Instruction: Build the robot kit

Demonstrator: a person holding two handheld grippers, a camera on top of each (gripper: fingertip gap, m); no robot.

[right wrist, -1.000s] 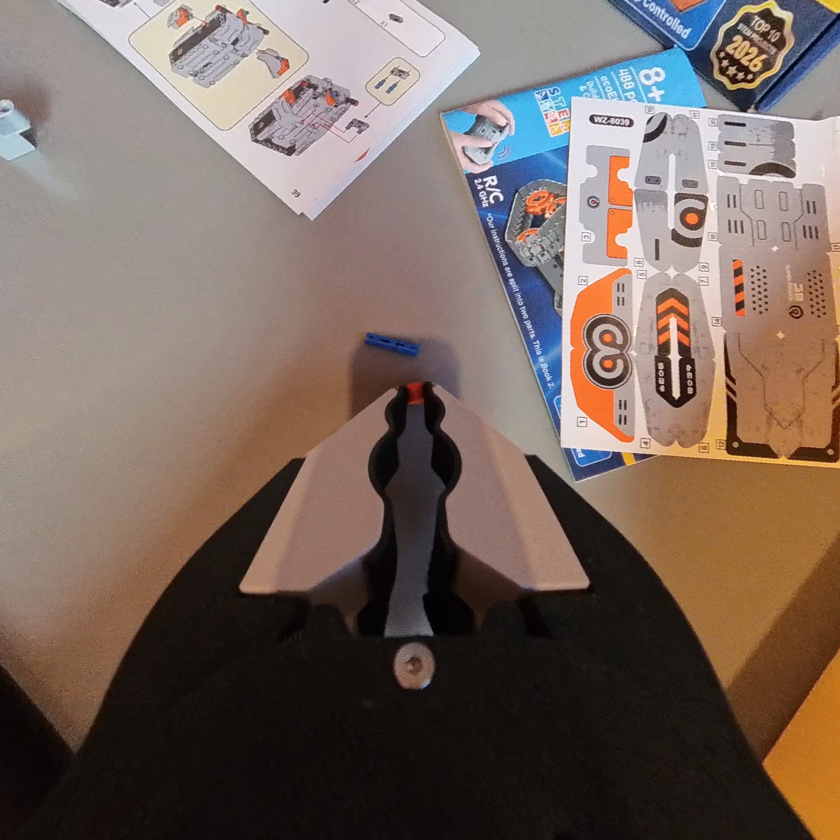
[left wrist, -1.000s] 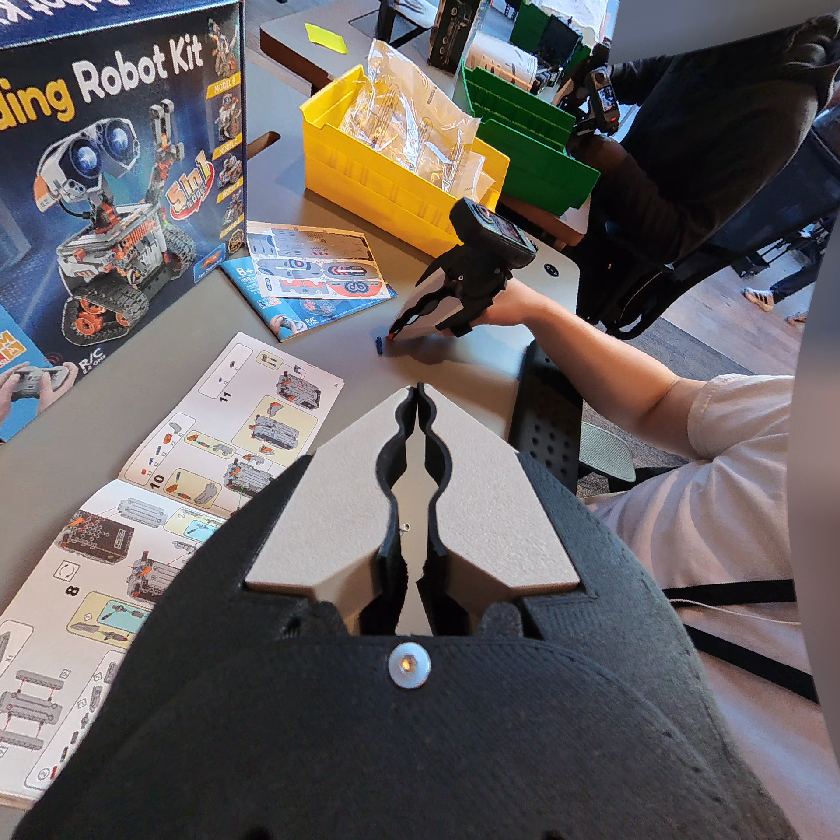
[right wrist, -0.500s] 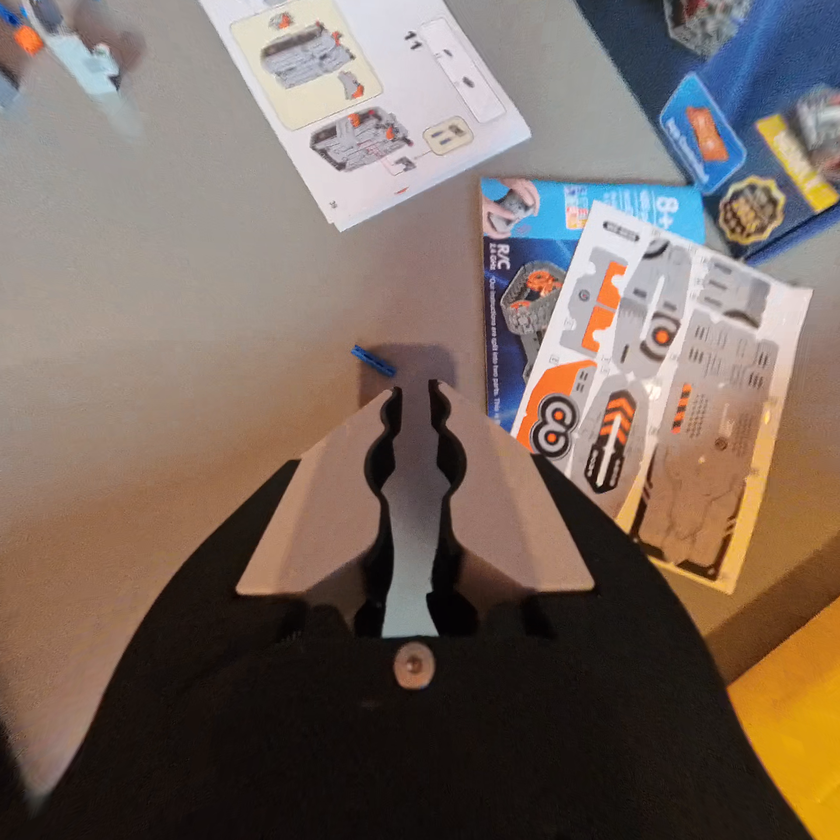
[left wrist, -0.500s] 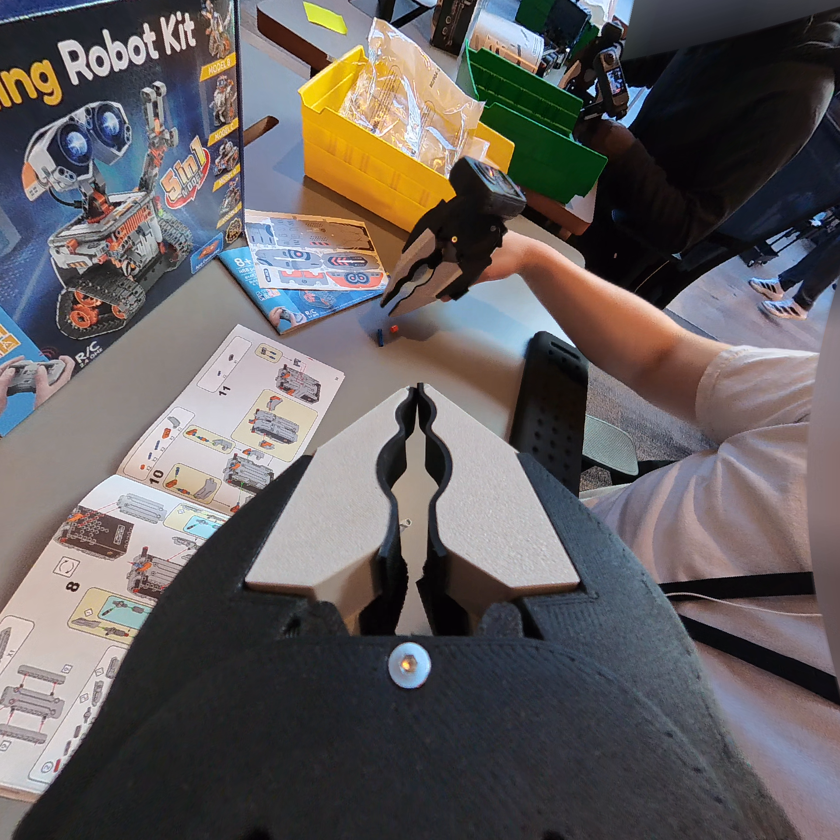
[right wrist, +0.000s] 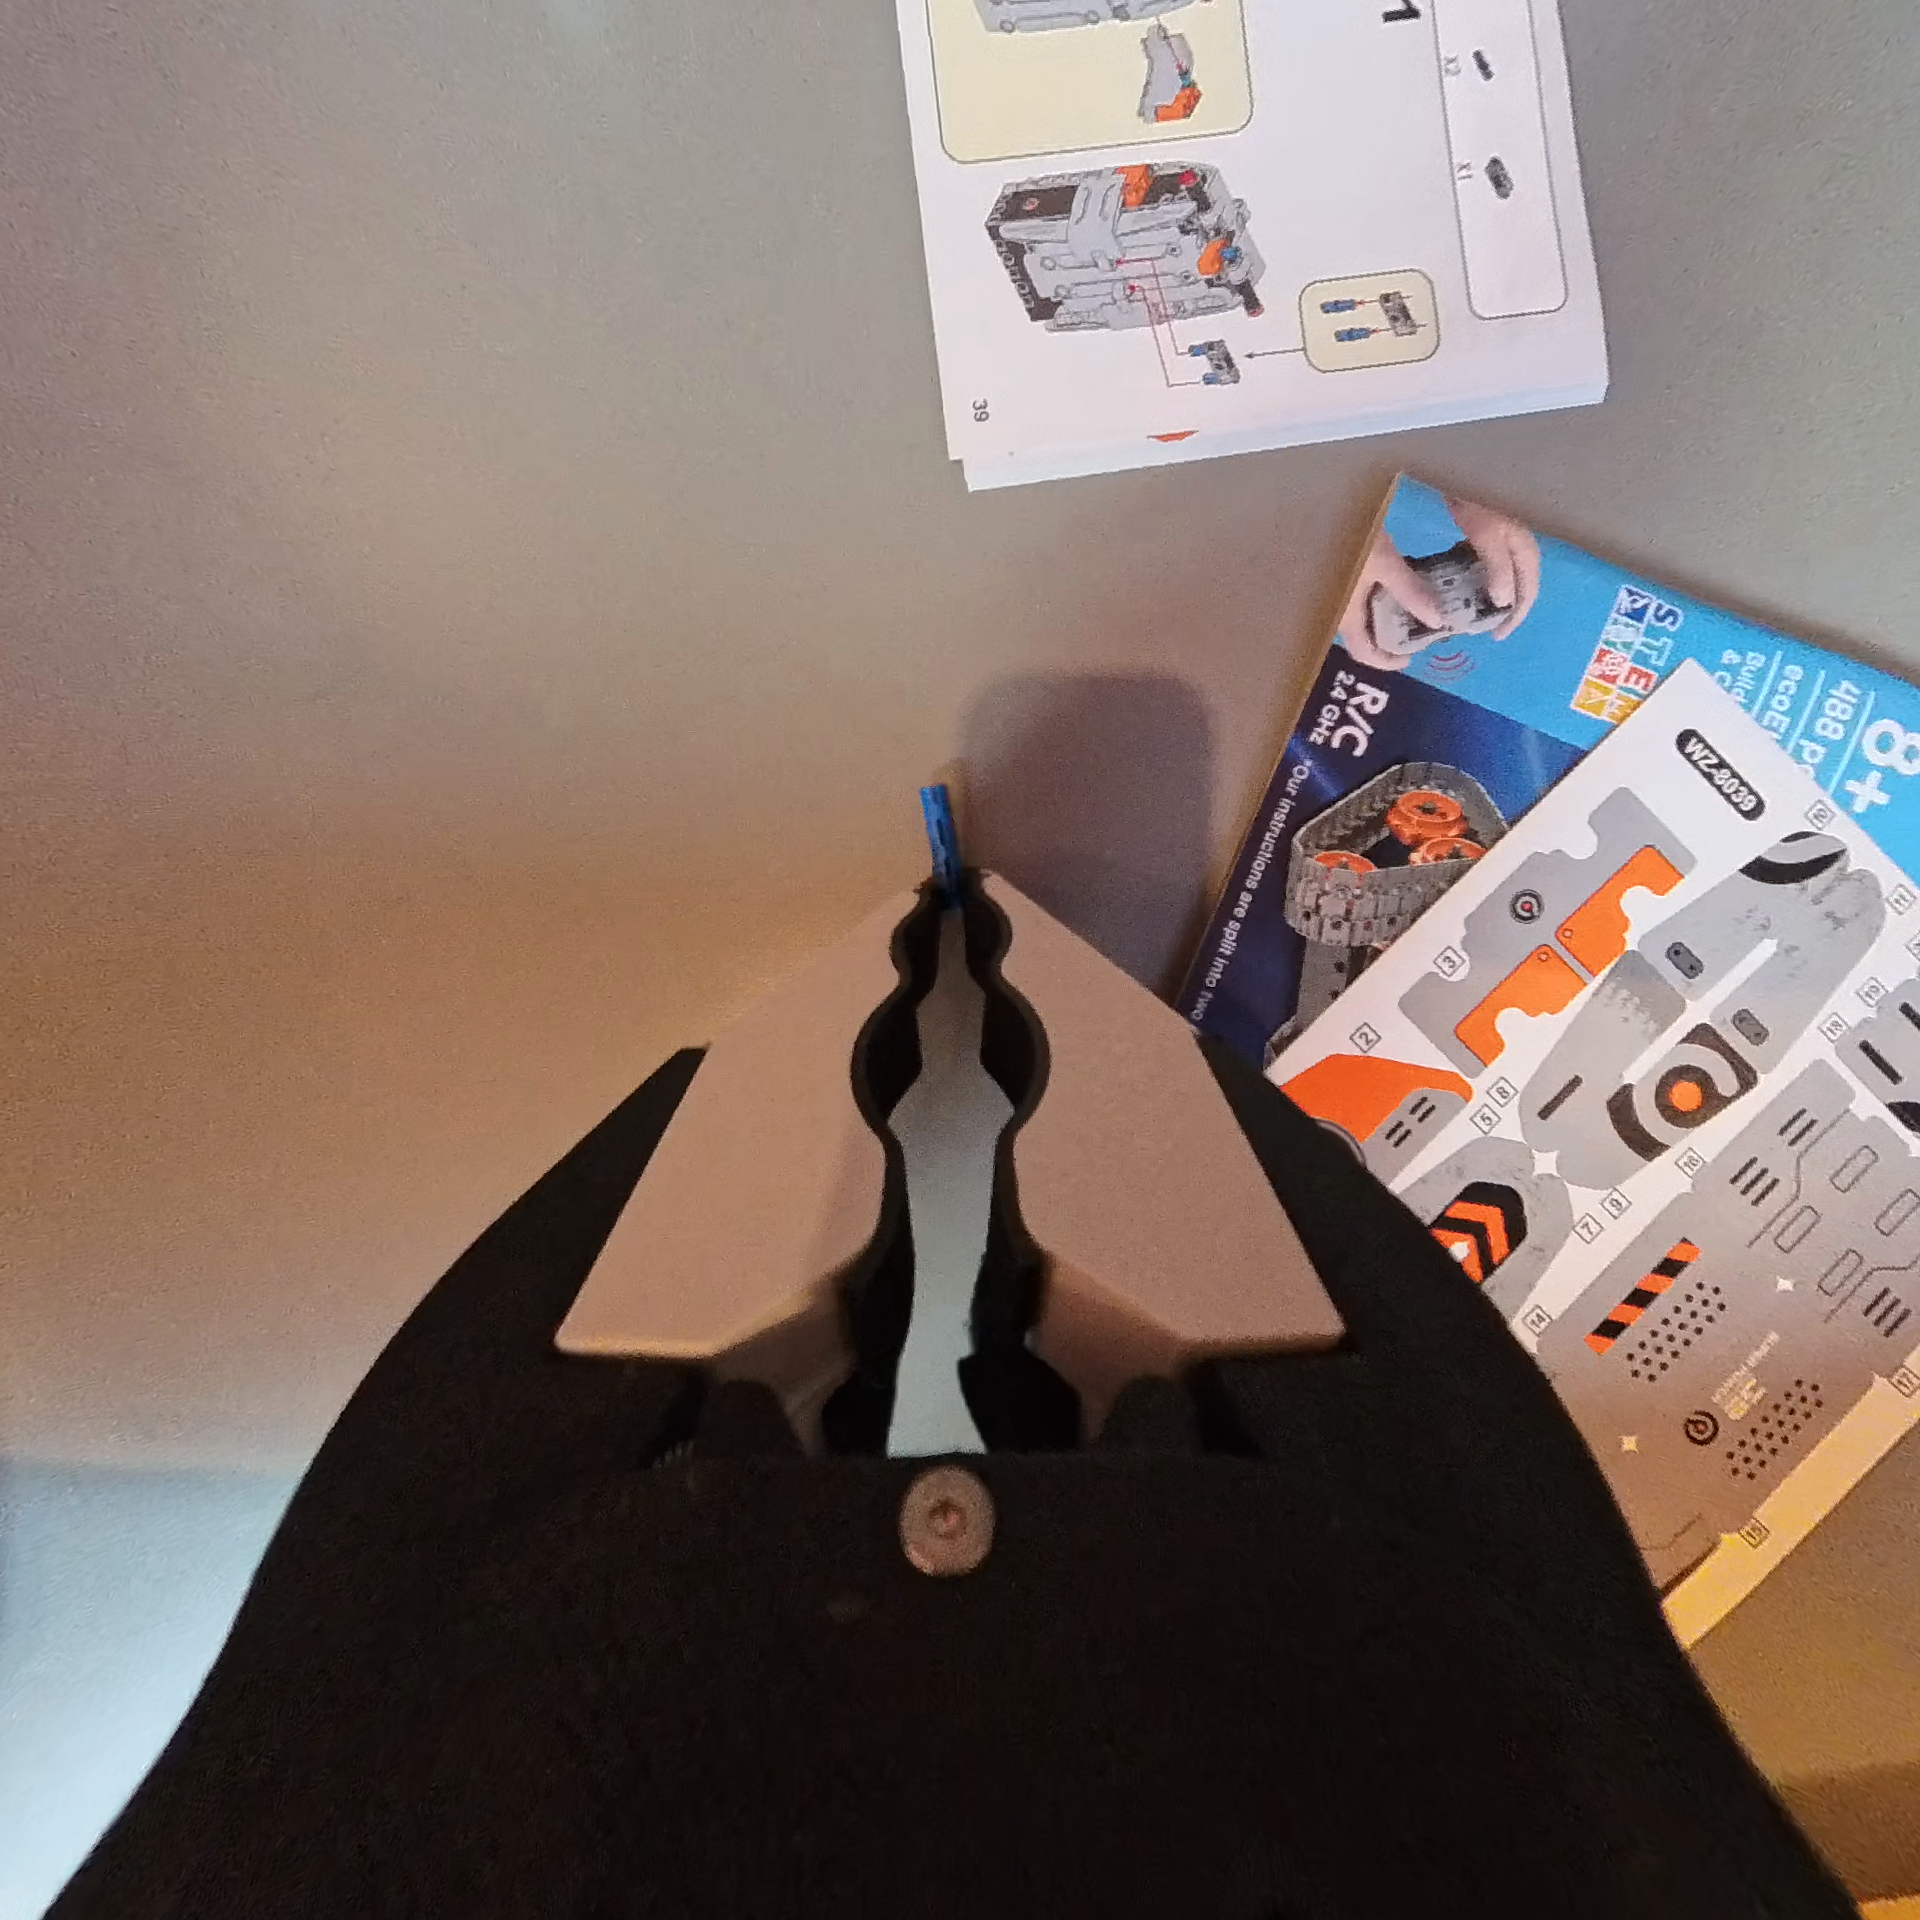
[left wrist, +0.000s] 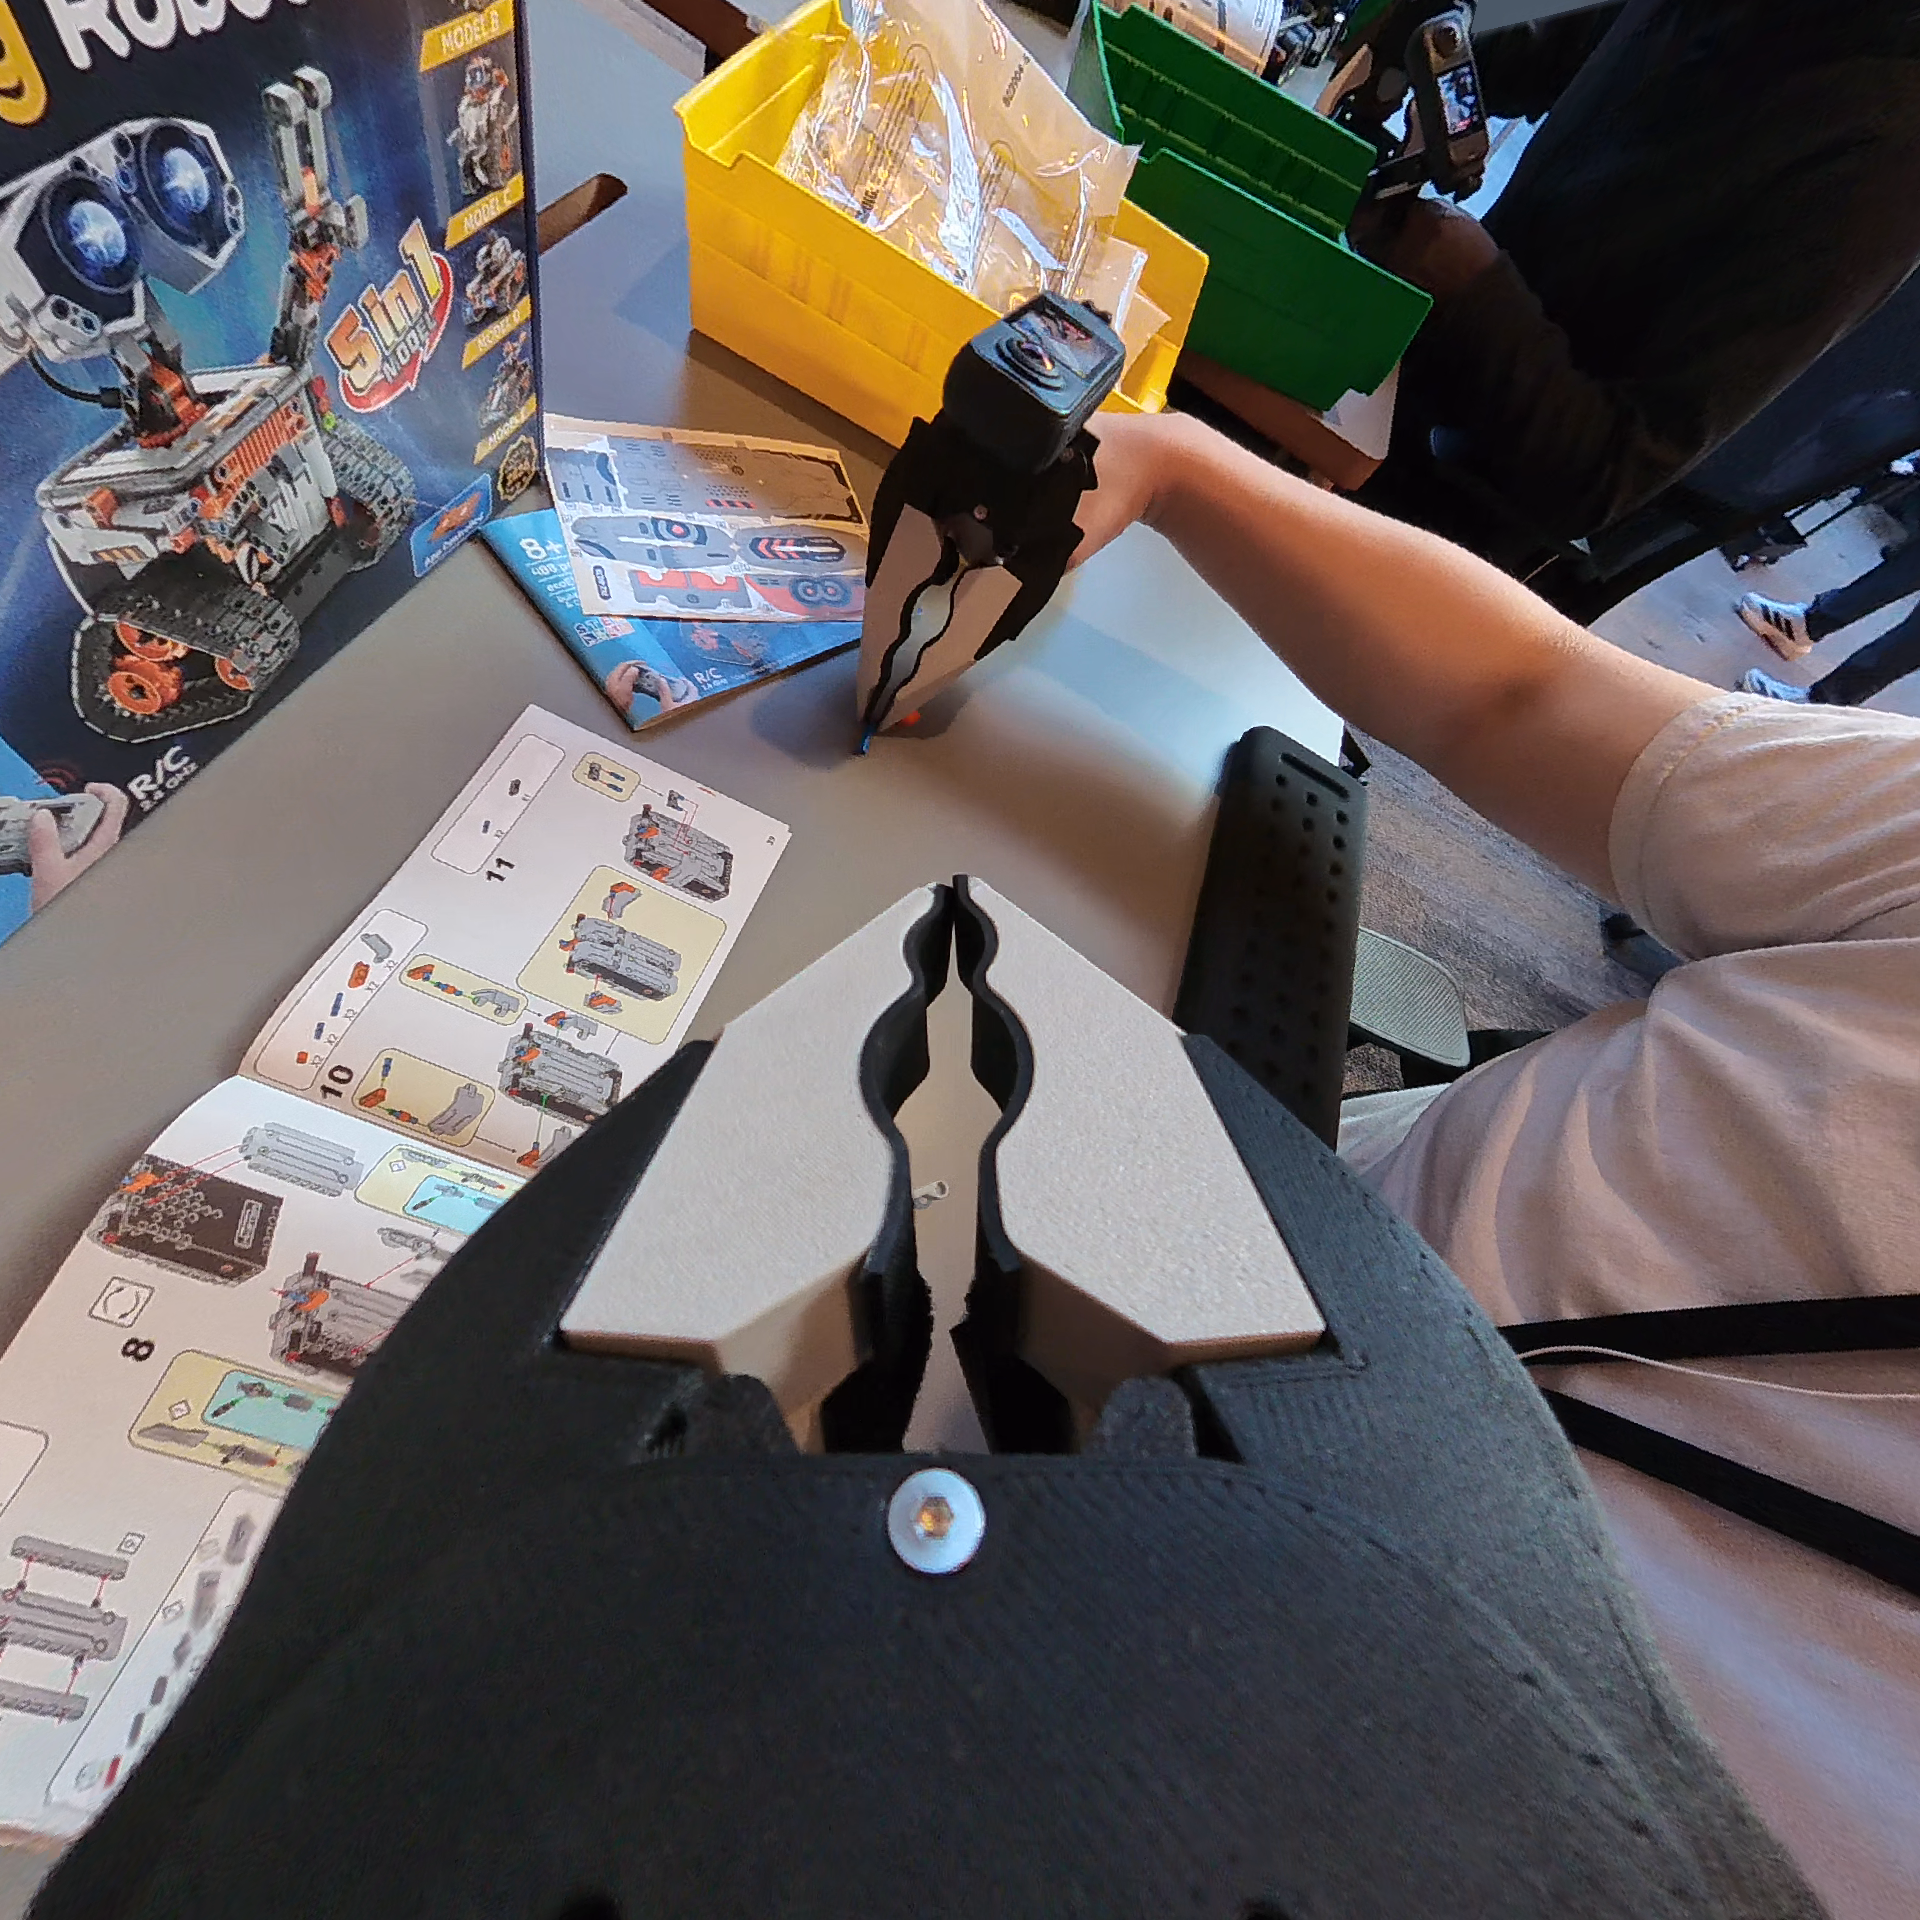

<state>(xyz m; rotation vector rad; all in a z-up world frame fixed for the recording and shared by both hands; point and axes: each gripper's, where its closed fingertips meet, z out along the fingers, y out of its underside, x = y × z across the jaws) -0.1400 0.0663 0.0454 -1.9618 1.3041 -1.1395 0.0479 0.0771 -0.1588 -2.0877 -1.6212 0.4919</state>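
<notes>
- Since 0.5 s ago, right gripper [right wrist: 951, 894] dropped to the table [right wrist: 416, 727]; its tips, then apart, now pinch the small blue pin [right wrist: 940, 836], which pokes out ahead of them.
- Yellow bin [left wrist: 831, 281] holds clear plastic bags [left wrist: 966, 135]; green bin [left wrist: 1278, 249] beside it, contents unclear.
- R hand [left wrist: 1122, 483] angles gripper steeply down, near sticker sheet [right wrist: 1662, 1091].
- Left gripper [left wrist: 954, 894]: tips together, empty, above open manual [left wrist: 468, 997].

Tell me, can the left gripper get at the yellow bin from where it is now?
Probably yes. The left gripper hangs shut above the open instruction booklet; only bare table and the right gripper partly lie before the yellow bin.
</notes>
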